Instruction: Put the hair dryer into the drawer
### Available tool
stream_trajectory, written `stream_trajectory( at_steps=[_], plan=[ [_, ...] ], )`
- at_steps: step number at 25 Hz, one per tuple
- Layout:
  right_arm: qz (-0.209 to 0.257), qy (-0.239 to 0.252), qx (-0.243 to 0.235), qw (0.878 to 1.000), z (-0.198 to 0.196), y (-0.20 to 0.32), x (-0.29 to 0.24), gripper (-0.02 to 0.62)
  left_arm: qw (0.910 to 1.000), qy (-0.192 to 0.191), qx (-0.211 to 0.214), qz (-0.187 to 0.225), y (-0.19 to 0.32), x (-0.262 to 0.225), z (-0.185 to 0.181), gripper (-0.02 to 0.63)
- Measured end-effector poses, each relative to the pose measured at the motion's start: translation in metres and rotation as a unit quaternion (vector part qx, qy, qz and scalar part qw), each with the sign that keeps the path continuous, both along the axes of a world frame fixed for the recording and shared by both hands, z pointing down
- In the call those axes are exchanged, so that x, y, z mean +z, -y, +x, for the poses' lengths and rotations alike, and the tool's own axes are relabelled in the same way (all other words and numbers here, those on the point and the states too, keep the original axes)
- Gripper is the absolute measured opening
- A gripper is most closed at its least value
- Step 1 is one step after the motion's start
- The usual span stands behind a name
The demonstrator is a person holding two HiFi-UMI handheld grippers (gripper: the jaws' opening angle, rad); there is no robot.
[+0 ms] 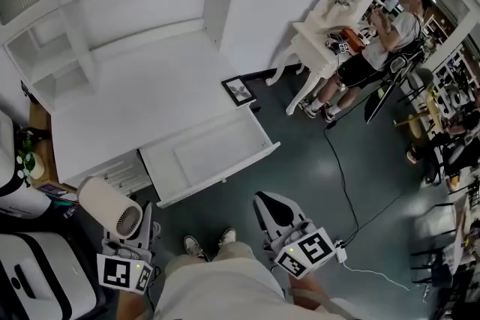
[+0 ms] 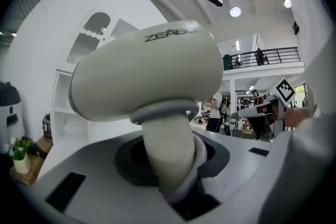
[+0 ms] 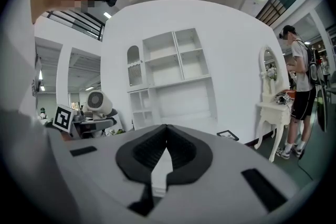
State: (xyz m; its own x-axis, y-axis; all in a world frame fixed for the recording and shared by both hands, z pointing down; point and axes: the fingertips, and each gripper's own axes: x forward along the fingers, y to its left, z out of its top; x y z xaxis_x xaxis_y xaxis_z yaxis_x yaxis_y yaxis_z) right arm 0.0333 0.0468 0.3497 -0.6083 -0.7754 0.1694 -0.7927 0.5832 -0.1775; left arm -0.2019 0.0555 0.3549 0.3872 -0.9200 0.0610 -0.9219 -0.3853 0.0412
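Observation:
A cream hair dryer (image 1: pixel 111 207) stands with its handle (image 2: pixel 167 150) clamped between the jaws of my left gripper (image 1: pixel 137 227), low at the left of the head view. Its barrel (image 2: pixel 149 73) fills the left gripper view above the jaws. The white desk's drawer (image 1: pixel 212 155) is pulled open, ahead of both grippers and a little right of the dryer. My right gripper (image 1: pixel 271 201) hovers over the dark floor, right of the drawer's front, with its jaws shut and nothing in them (image 3: pixel 165 129). The right gripper view also catches the dryer (image 3: pixel 98 102) at its left.
A white desk (image 1: pixel 150 97) with shelves stands behind the drawer. A small picture frame (image 1: pixel 238 91) leans at its right corner. A white vanity table (image 1: pixel 324 26) and a standing person (image 1: pixel 379 41) are at the far right. A cable (image 1: pixel 341 170) crosses the floor. White appliances (image 1: pixel 34 277) sit at left.

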Motion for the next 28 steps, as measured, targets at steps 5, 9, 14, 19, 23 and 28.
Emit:
stream_trajectory(
  at_steps=[5, 9, 14, 19, 23, 28],
  plan=[
    [-0.004, 0.000, 0.010, 1.000, 0.014, 0.028, 0.005, 0.008, 0.9997, -0.002, 0.022, -0.007, 0.028, 0.006, 0.020, 0.135],
    [0.001, 0.013, -0.005, 1.000, 0.026, 0.062, 0.008, 0.008, 0.9998, 0.013, 0.016, -0.005, 0.054, 0.008, 0.037, 0.135],
    [0.016, 0.019, -0.025, 0.999, 0.032, 0.110, 0.006, 0.008, 0.9992, 0.037, 0.013, -0.008, 0.089, 0.005, 0.051, 0.135],
    [0.011, 0.029, -0.029, 0.999, 0.046, 0.143, 0.011, 0.008, 0.9972, 0.070, 0.013, -0.023, 0.123, 0.019, 0.070, 0.135],
    [0.001, 0.024, -0.035, 0.999, 0.049, 0.161, 0.021, 0.008, 0.9937, 0.093, 0.023, -0.058, 0.146, 0.059, 0.079, 0.135],
    [-0.021, 0.022, -0.038, 0.999, 0.054, 0.174, 0.041, 0.008, 0.9847, 0.124, 0.044, -0.115, 0.172, 0.121, 0.095, 0.135]
  ],
)
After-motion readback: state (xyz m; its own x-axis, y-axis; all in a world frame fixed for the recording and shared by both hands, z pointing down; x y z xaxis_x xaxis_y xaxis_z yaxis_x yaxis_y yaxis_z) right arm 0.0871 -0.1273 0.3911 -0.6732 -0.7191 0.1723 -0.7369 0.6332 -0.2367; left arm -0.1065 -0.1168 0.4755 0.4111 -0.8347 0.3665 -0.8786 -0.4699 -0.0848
